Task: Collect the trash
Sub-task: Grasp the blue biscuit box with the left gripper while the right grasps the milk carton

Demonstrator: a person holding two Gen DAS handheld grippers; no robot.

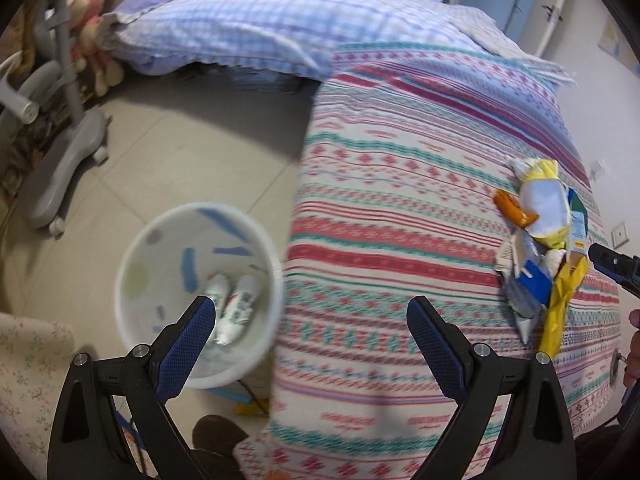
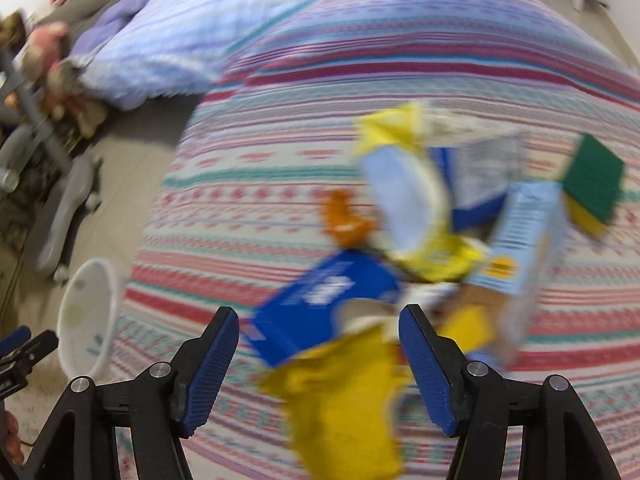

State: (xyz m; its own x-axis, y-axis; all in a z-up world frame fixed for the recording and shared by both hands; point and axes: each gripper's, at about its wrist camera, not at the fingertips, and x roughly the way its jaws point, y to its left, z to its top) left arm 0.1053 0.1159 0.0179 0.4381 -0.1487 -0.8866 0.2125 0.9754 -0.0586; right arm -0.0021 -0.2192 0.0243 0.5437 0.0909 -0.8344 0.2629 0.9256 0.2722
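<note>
**Both grippers open over the bed, trash pile and bin in sight**

The left gripper [image 1: 312, 322] has its jaws spread wide with nothing between them. Its left finger, with the blue ribbed pad, overlaps the round white plastic wastebasket [image 1: 132, 264], which stands on the tiled floor just beside the bed; inside the basket lie two white crumpled wrappers with green and red print [image 1: 234, 306]. Between and beyond the jaws runs the striped bedspread in red, teal and cream [image 1: 400, 184].

Well right of the left gripper's right jaw, a heap of trash rests on the bedspread: a crumpled yellow-and-white bag [image 1: 542, 204], an orange wrapper [image 1: 514, 210] and a blue carton [image 1: 534, 280] among it.

The right gripper [image 2: 319, 322] also stands open, gripping nothing. The picture is blurred. A flattened blue cardboard box [image 2: 320, 292] and a yellow plastic bag [image 2: 344, 396] lie in the gap between its jaws; whether either pad touches them cannot be told. Beyond the right jaw sit a pale blue carton [image 2: 516, 236] and a green-and-yellow sponge [image 2: 592, 180]. The wastebasket appears far left of its left jaw.
</note>
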